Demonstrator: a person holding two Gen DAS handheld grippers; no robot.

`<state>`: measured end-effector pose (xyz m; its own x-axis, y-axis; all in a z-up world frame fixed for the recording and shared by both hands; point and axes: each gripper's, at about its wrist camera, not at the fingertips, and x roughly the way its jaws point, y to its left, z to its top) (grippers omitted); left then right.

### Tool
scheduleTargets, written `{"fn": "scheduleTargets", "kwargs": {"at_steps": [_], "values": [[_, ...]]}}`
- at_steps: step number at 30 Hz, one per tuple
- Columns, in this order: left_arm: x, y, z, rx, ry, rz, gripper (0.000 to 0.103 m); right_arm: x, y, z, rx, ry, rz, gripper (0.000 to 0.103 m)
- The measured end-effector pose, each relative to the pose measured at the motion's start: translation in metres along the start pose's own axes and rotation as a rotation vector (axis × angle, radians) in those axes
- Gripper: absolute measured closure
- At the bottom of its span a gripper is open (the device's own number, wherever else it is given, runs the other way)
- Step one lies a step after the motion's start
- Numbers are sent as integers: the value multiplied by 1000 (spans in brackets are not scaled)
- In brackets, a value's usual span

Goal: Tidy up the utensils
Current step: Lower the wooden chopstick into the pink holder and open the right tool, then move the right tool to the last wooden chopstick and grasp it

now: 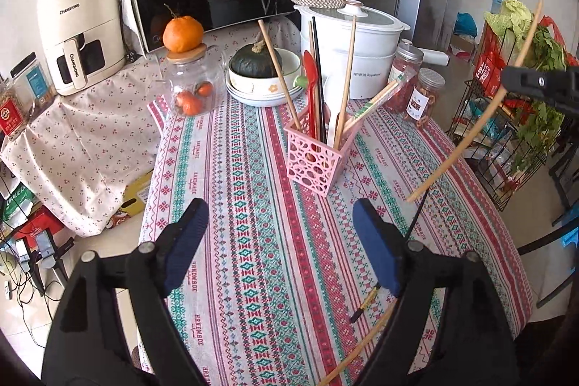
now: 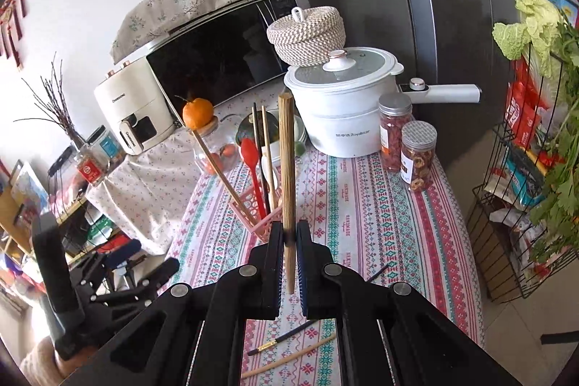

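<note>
- Left gripper (image 1: 280,248): jaws spread wide with nothing between them, only the bare pink-and-teal patterned tablecloth (image 1: 253,205); no earlier picture is given, so state only
- Ahead of those spread jaws, slightly to their right, stands the pink perforated plastic utensil holder (image 1: 314,165), already carrying a red silicone spoon (image 1: 310,75) and several chopsticks
- Below the left gripper's right-hand jaw lie a black chopstick with a gold band (image 1: 365,304) and a pale wooden chopstick (image 1: 362,350), both flat on the cloth and not yet sorted
- Right gripper (image 2: 288,234): jaws pressed together, pinching a long bamboo chopstick (image 2: 286,161) near its lower end; the stick rises upright ahead of the jaws, with a short tail below them
- From the right wrist view the holder sits just beyond and slightly left of the pinching jaws
- Judgement: step in hand is placing the held stick; bring the tail over an open gap in the holder, keep the stick near upright, lower before releasing
- Risk: standing utensils may be knocked, or the light holder tipped
- Left gripper is well placed for the flat pair; approach low and square across one stick
</note>
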<state>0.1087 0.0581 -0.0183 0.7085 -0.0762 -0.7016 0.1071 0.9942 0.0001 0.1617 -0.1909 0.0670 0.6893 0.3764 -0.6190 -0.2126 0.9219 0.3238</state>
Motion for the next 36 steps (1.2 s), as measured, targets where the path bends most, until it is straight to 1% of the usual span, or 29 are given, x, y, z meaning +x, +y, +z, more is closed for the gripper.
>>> {"fn": "scheduleTargets", "kwargs": {"at_steps": [2, 4, 6, 9, 12, 20, 24, 29, 31, 33, 34, 35, 36], "values": [[5, 8, -12, -35, 22, -5, 21, 6, 15, 15, -24, -7, -1, 96], [11, 14, -15, -77, 78, -42, 21, 13, 30, 27, -53, -29, -14, 96], [9, 16, -18, -91, 79, -64, 21, 24, 42, 37, -74, -41, -24, 96], [5, 16, -18, -78, 78, -66, 21, 42, 53, 51, -82, -58, -35, 96], [1, 21, -19, -97, 77, -82, 21, 64, 61, 60, -92, -75, -56, 96], [0, 32, -22, -130, 85, -90, 20, 133, 65, 54, -81, 20, -89, 96], [1, 31, -22, -133, 88, -94, 20, 152, 61, 51, -44, 64, -73, 96], [3, 29, -21, -134, 94, -100, 20, 165, 56, 48, -13, 124, -49, 95], [3, 27, -21, -130, 96, -100, 20, 161, 52, 49, 6, 124, -36, 88], [4, 25, -21, -123, 99, -98, 20, 151, 49, 53, 9, 106, -41, 73], [4, 24, -21, -120, 101, -96, 20, 145, 48, 55, 7, 95, -46, 70], [4, 23, -22, -118, 103, -94, 20, 140, 47, 58, 6, 85, -49, 63], [4, 23, -22, -115, 105, -94, 20, 133, 46, 61, 5, 75, -50, 58]]}}
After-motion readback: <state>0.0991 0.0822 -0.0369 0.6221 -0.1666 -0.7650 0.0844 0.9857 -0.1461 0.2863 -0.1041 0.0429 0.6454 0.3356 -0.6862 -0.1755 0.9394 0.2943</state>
